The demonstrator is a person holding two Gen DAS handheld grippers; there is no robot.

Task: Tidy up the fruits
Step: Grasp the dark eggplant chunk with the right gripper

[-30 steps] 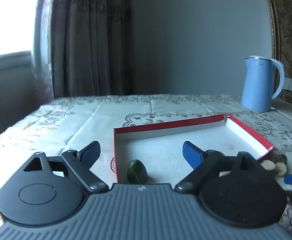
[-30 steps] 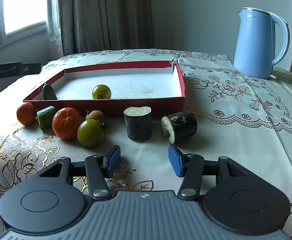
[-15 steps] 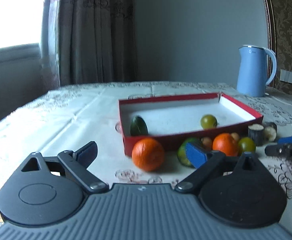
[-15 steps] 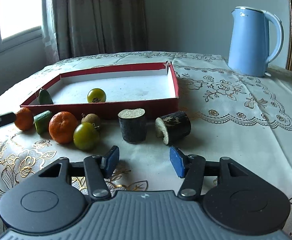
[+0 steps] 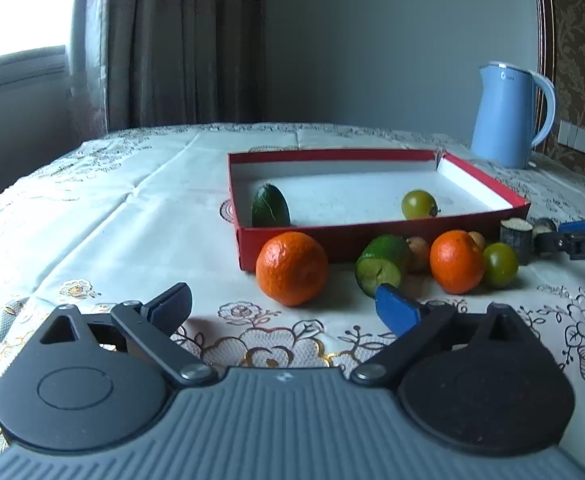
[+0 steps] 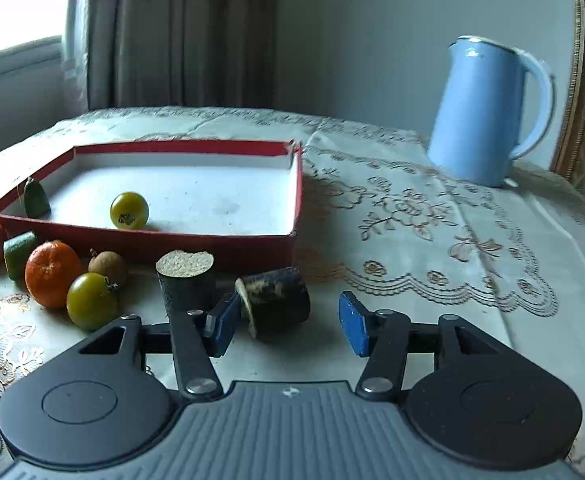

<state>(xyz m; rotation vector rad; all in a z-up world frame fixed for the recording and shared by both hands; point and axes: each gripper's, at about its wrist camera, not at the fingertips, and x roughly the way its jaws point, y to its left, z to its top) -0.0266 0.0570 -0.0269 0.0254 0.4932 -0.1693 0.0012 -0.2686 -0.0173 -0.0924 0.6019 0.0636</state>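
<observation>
Left tool (image 5: pixel 282 308): jaws spread wide, holding nothing, low over the tabletop (image 5: pixel 92 216). Right tool (image 6: pixel 288 322): jaws likewise apart and empty, with the lying dark stem piece (image 6: pixel 276 300) just ahead between its fingertips, not gripped.

All positions below are given relative to the red box (image 5: pixel 372 246).

Outside the box, along its near wall, from the left tool's view:
- Large orange (image 5: pixel 291 268) at the near left corner, close to the wall.
- Cut green fruit (image 5: pixel 382 270), cut face toward the camera, right of that orange.
- Small brown fruit (image 5: pixel 417 254) behind the cut green fruit, against the wall.
- Second orange (image 5: pixel 456 261) further right, with a green tomato (image 5: pixel 499 265) touching or just beside it.
- Upright dark stem piece (image 6: pixel 186 280) near the right end of the wall, beside the lying one.

Inside the box:
- Dark green fruit (image 5: pixel 270 211) at the near left corner, leaning on the wall.
- Yellow-green tomato (image 5: pixel 419 204) toward the right side of the floor.

Beyond the box's far right corner: blue kettle (image 5: pixel 508 114), well apart. Curtain (image 5: pixel 180 40) behind the tabletop
</observation>
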